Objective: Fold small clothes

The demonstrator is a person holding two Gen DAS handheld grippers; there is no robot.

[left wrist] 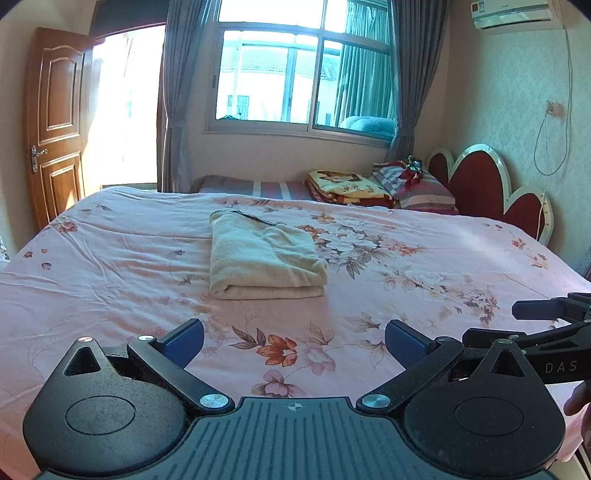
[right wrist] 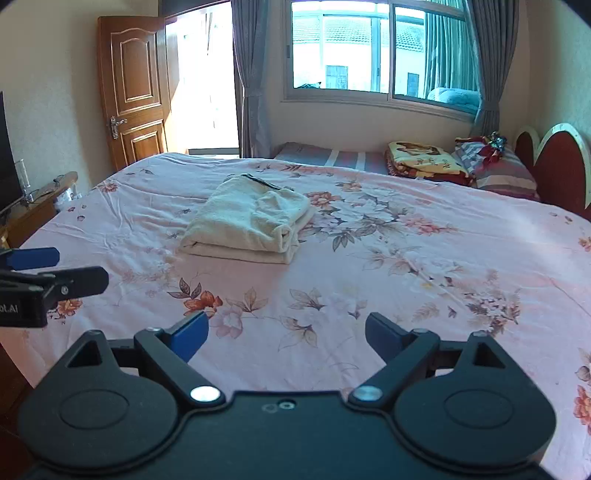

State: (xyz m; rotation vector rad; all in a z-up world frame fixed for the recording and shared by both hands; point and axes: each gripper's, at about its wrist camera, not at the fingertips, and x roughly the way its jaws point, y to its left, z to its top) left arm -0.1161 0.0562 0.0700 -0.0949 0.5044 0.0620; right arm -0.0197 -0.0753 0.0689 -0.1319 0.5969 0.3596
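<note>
nearest, left gripper (left wrist: 294, 341) low in its own view, blue pads (left wrist: 184, 341) spread wide, nothing between them but pink floral sheet (left wrist: 110, 266). same for right gripper (right wrist: 286, 336): blue pads (right wrist: 194, 334) splayed apart, released, empty, only sheet below. at the right edge of the left view, the right gripper's fingers, apart, hovering over the sheet; a bit of a hand (left wrist: 578, 400) just under them. at the left edge of the right view, the left gripper's fingers, likewise apart. further on, near the middle of the bed (right wrist: 480, 258), a cream garment (left wrist: 262, 258), folded into a thick rectangle, flat on the sheet, well clear of both grippers; a dark strip along its far edge, too small to make out. beyond, along the far side of the bed, a striped mattress edge, a folded yellow-and-red blanket (left wrist: 347, 186), striped pillows (left wrist: 424, 192), then a red scalloped headboard (left wrist: 484, 184) at right. farthest, a window (left wrist: 295, 74) with grey curtains (left wrist: 177, 92), a wooden door (left wrist: 55, 122) standing open at left, an air conditioner (left wrist: 513, 13) high on the right wall.
</note>
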